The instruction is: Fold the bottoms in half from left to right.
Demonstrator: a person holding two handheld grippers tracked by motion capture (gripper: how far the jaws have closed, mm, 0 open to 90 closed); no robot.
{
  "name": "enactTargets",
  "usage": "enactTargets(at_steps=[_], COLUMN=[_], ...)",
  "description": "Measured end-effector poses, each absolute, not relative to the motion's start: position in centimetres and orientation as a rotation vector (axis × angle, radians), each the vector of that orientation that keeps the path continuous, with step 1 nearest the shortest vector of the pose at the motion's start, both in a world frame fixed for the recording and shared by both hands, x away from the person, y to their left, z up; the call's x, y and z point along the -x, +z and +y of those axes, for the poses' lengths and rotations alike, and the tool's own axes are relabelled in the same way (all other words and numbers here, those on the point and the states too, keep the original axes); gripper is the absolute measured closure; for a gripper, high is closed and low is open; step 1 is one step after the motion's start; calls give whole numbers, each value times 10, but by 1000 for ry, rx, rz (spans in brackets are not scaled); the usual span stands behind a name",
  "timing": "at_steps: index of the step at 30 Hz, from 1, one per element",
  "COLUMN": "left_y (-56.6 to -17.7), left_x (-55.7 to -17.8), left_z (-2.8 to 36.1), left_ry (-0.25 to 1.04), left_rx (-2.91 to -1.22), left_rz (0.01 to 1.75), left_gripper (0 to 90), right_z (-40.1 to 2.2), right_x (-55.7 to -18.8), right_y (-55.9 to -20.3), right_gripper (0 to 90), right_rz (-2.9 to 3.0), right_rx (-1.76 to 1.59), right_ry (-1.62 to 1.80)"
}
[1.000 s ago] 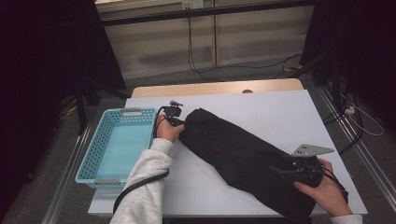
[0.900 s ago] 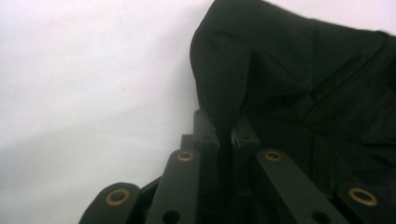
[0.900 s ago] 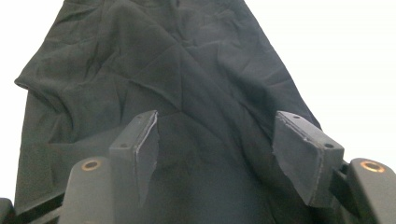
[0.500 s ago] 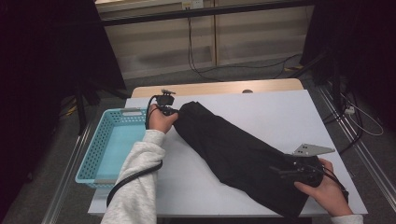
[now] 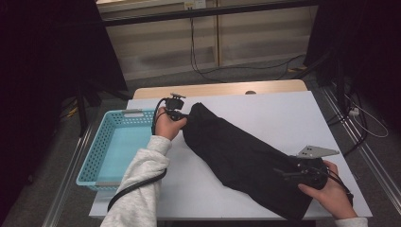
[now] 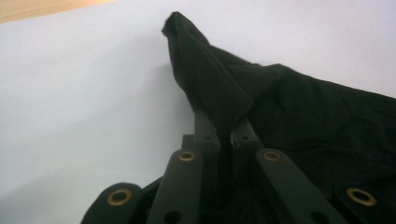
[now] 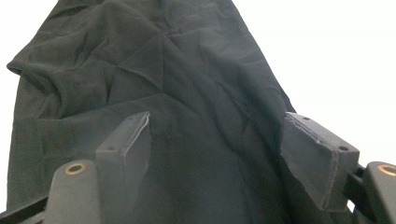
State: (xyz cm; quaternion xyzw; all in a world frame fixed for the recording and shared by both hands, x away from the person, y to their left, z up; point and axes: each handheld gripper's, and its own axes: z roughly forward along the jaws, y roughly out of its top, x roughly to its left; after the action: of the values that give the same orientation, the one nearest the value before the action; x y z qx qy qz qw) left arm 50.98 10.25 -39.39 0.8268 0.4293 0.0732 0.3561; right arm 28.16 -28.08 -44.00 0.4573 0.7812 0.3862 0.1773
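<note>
High view: white table, black cloth stretched slantwise across it, blue basket just beside the far end. Left gripper clamped on the far corner; right gripper spread over the near end, jaws just widening, nothing pinched. Best lifted evenly, kept taut, near end gripped first.

We wear a light grey knitted sleeve on the left arm, with a black cable trailing along it from the left gripper. That gripper is black; in the left gripper view its linkage arms carry brass-coloured rivets, and its jaws are slim and black. The right gripper is black too, topped by a grey three-cornered plate with small holes. Its fingers are blocky, dark grey, with small screws.
</note>
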Motion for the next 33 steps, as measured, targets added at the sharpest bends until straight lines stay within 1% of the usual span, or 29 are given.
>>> enactTargets(at_steps=[5, 14, 22, 33], left_y=[-392, -396, -403, -412], left_x=[-496, -475, -464, -455], left_z=[86, 67, 62, 57], left_ry=[193, 176, 163, 92], left_rx=[-2157, -2176, -2177, -2167], left_rz=[1021, 931, 894, 883], left_gripper=[848, 848, 846, 844], right_z=[-280, -279, -277, -277], right_x=[-281, -281, -281, -281], right_y=[-439, -440, -440, -440], right_gripper=[252, 255, 256, 255], right_rz=[2213, 2218, 2221, 2221], right_rx=[-1282, -1278, -1277, -1277], right_ry=[1094, 1092, 1089, 1088])
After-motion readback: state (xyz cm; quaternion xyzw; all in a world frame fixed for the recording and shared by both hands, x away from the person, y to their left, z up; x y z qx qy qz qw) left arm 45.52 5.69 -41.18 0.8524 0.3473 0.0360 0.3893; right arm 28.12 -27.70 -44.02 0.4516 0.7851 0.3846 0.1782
